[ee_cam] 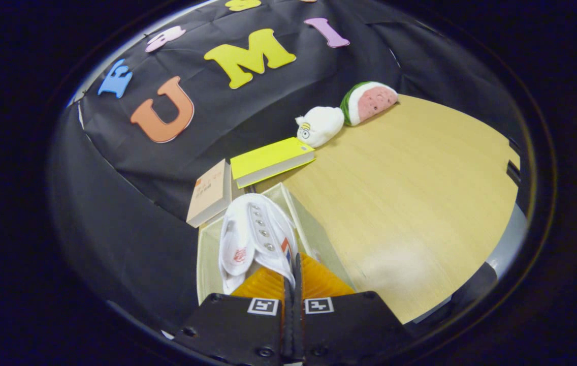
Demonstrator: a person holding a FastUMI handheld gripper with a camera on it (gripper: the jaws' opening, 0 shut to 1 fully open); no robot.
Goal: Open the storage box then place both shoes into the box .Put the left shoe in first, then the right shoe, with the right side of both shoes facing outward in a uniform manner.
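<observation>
Jaws (292,284) are nearly together, pinching the thin edge of a white shoe (255,236) at what looks like its heel collar or tongue, so the grip appears clamped on that shoe. It hangs or rests toe-away just ahead of the fingers, its row of metal eyelets facing up and its opening with a red printed insole turned to the side. Under and around it sits the storage box (207,254), pale and open-topped, with its walls showing on both sides of the shoe; whether the sole already rests on the box floor I cannot tell. My judgement is that the box has been opened and one shoe is going in or has just gone in. I cannot tell which shoe of the pair this is, so how much remains is uncertain: at least releasing this one. Beyond the box, on the wooden tabletop (410,193), lie a tan book (211,193) and a yellow book (268,160) near the black cloth wall, and farther back a white plush toy (320,125) touching a watermelon-slice plush (370,101).
</observation>
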